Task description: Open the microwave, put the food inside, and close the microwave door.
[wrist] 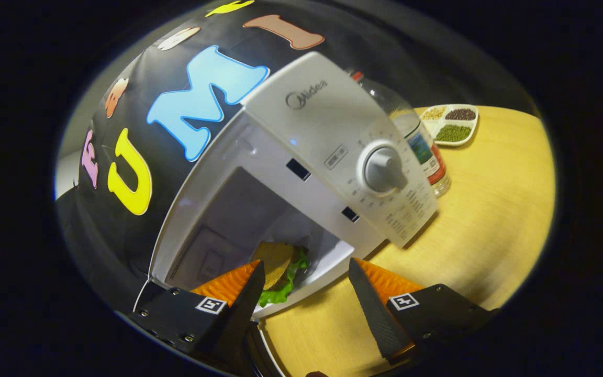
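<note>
Now my gripper (306, 293) is spread and empty; the food (279, 269) sits inside the microwave (327, 131), just ahead of my fingers.

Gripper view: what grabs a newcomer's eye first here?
The white microwave stands open on the wooden table, with the burger sitting just inside its cavity, right ahead of the gripper, whose jaws are spread apart and empty. Beyond the microwave's control dial stand a clear bottle and a divided dish of beans.
</note>
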A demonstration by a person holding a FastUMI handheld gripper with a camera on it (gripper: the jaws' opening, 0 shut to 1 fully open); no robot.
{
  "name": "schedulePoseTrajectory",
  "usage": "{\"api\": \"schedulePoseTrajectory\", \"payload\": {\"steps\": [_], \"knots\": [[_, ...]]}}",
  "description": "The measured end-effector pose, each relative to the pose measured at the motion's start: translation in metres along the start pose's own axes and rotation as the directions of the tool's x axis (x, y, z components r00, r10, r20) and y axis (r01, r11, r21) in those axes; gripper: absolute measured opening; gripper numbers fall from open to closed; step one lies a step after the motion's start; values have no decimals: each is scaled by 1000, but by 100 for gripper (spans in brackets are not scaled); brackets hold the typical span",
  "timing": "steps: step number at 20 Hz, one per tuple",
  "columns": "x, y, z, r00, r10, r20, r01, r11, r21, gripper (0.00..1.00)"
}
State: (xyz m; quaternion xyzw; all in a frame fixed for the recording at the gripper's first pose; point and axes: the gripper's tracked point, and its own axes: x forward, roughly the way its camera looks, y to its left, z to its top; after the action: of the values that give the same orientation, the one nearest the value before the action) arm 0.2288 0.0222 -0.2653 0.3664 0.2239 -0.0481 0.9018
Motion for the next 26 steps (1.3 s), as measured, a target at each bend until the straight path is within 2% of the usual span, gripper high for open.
{"api": "schedulePoseTrajectory", "payload": {"steps": [5,13,20,26], "knots": [[-97,8,10,998,62,9,-59,986,-154,97],[-236,81,-19,967,254,-26,-247,905,-347,97],[-314,161,-71,894,436,-104,-428,758,-492,97],[-345,214,-138,809,537,-239,-567,606,-558,97]]}}
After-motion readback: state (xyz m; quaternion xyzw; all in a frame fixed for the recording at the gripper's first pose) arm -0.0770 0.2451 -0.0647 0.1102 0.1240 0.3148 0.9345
